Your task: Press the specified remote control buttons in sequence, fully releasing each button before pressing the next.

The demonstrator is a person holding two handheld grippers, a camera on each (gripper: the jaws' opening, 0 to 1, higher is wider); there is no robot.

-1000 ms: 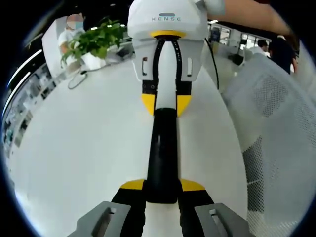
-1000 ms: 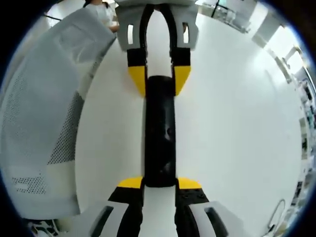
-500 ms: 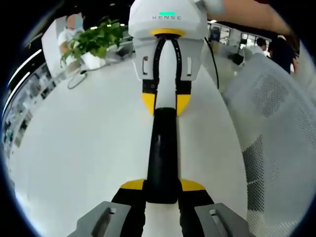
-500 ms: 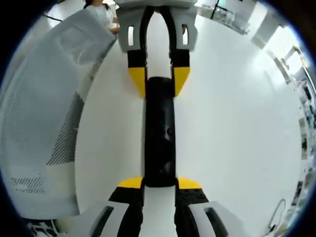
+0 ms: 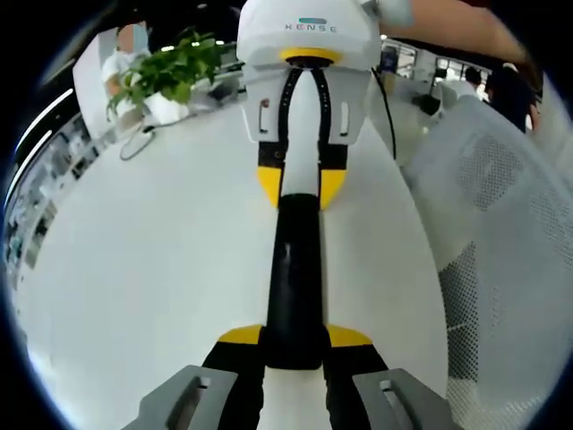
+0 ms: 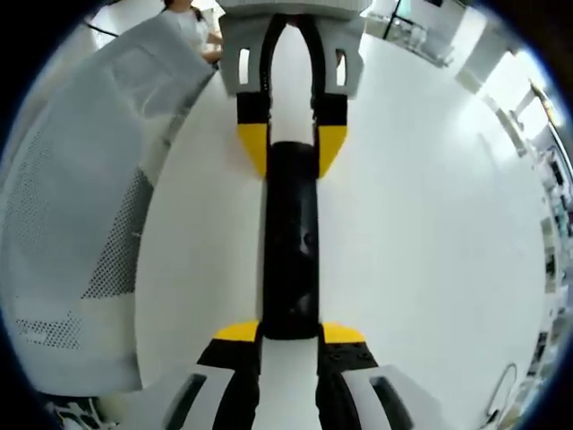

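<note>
Remote control (image 5: 294,278) is clamped end to end by our left gripper (image 5: 294,345) and right gripper (image 6: 291,339); we should free 1 to press.

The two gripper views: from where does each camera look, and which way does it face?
Left gripper view: rides on the left gripper, looks along the black remote toward the right gripper; an arm shows at top.
Right gripper view: rides on the right gripper, faces the left gripper.
Shared: the remote, white table, mesh chair.
</note>
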